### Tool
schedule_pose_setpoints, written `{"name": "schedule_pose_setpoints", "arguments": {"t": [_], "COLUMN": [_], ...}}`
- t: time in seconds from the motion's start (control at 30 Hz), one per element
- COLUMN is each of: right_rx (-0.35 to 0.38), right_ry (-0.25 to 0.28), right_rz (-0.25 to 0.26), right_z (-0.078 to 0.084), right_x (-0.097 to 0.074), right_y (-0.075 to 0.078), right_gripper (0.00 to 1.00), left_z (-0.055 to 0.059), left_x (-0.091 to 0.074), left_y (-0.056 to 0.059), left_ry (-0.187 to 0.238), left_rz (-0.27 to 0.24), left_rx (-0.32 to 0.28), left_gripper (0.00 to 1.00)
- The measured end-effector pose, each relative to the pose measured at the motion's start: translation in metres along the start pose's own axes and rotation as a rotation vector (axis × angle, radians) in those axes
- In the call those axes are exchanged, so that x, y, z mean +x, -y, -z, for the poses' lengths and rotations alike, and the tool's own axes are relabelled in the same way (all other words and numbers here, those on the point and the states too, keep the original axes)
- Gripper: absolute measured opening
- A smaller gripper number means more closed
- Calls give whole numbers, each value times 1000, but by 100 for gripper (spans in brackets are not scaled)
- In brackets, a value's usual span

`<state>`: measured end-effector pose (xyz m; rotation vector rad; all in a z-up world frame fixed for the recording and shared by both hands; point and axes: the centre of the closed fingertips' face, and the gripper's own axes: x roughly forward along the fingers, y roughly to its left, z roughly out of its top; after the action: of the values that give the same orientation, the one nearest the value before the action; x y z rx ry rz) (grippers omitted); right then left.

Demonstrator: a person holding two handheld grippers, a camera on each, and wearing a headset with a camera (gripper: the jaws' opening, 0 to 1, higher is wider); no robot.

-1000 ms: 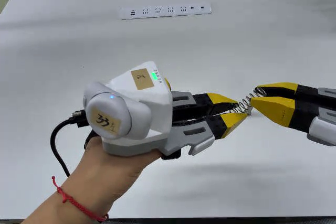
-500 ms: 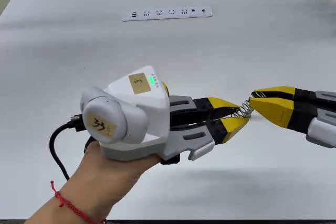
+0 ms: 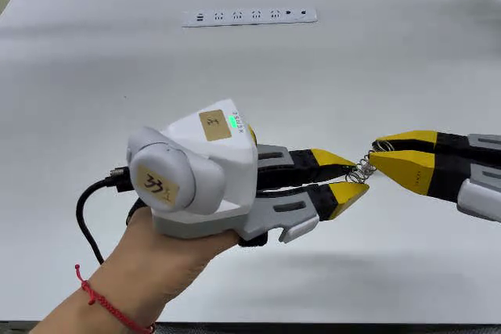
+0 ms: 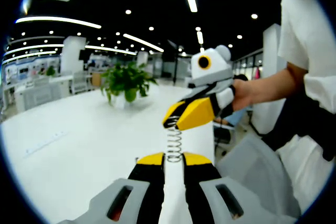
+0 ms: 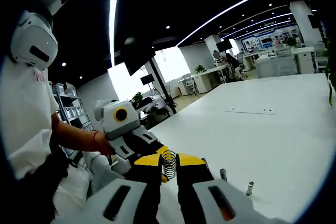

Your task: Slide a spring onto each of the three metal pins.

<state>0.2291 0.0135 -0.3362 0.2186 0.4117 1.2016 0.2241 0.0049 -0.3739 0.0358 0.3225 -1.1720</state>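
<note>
as left gripper [image 3: 358, 177] and right gripper [image 3: 376, 155] clamp one spring [image 3: 364, 168] | right gripper view adds pins [image 5: 222, 174]

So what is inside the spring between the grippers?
In the right gripper view the spring looks hollow at its near end. The left gripper covers the far end, so anything inside there is hidden.

My left hand [image 3: 168, 260] cradles the left gripper [image 3: 354, 179] from underneath, its jaws pointing right and narrowed onto one end of the spring [image 3: 363, 168], while the right gripper [image 3: 374, 155] reaches in from the right, tip to tip, jaws pinched on the other end.
</note>
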Motion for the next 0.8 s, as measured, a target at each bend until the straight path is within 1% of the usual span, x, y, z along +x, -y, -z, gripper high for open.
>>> {"name": "schedule_pose_setpoints", "arguments": {"t": [0.1, 0.27, 0.6, 0.8], "right_rx": [-37, -96, -161, -176], "right_ry": [-28, -74, -116, -127], "right_rz": [-7, -22, -36, -41], "right_z": [0, 2, 0, 1], "right_x": [1, 4, 8, 8], "right_y": [-2, -7, -13, -15], "right_gripper": [11, 11, 11, 11], "left_z": [2, 3, 6, 6], "left_x": [0, 0, 1, 0], "left_y": [0, 0, 4, 5], "left_ry": [-4, -8, -14, -12], "left_rz": [2, 8, 21, 24], "left_rx": [-1, 2, 7, 9], "left_gripper": [15, 15, 14, 13]}}
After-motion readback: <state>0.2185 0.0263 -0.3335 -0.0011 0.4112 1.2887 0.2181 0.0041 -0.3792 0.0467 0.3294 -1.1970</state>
